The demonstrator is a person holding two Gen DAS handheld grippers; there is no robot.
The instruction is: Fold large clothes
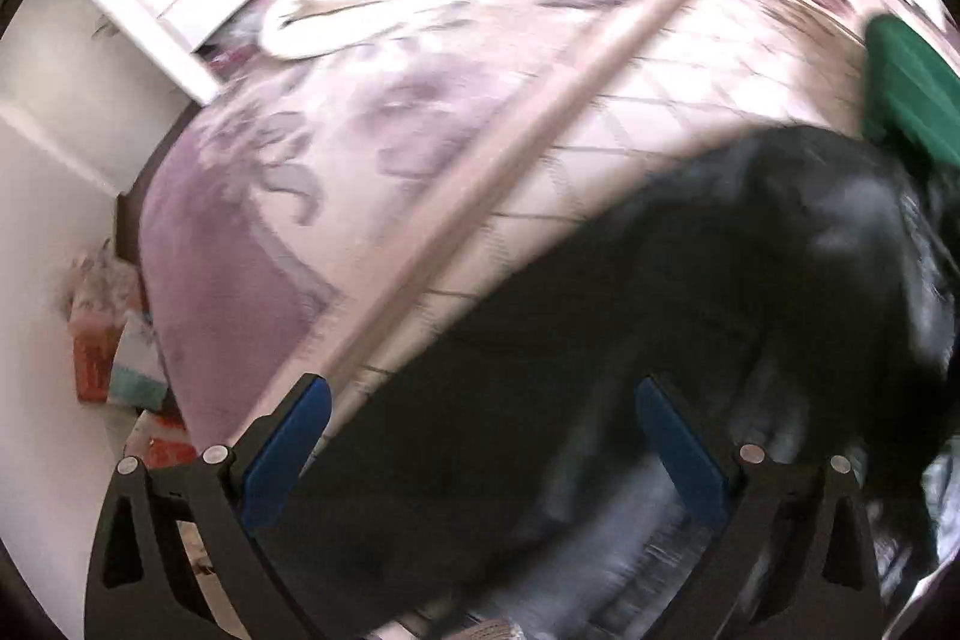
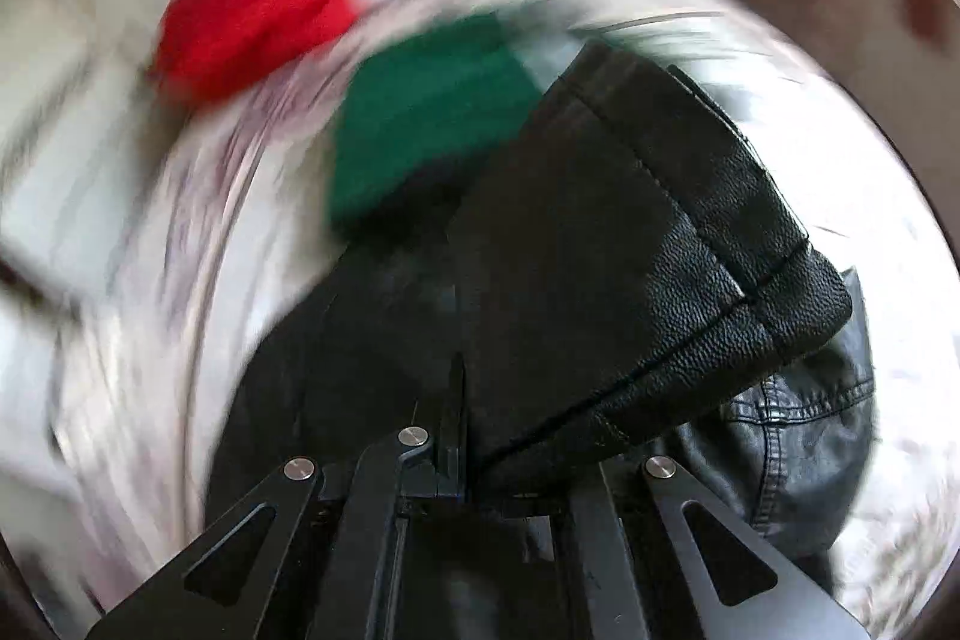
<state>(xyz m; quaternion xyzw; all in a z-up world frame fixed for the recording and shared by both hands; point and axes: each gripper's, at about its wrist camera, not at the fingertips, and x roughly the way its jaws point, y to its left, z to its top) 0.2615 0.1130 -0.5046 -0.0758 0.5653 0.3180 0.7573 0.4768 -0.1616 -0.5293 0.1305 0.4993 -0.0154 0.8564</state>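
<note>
Black leather jacket point(image 2: 630, 244) lies on the pale quilted floral bedspread point(image 1: 372, 112), near a folded green garment point(image 2: 432, 112) and a red one point(image 2: 258, 4), its stitched hem pinched between the pressed-together jaws of the right gripper point(image 2: 459, 400). The left gripper point(image 1: 480, 436) hangs spread and empty above the jacket's dark panel. To fold cleanly, I judge the free gripper should catch the matching corner before lifting, so both edges travel level.

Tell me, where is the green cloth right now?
The green cloth lies on the bed, between the red cloth and the black leather jacket; the left wrist view shows it at the right edge.
</note>
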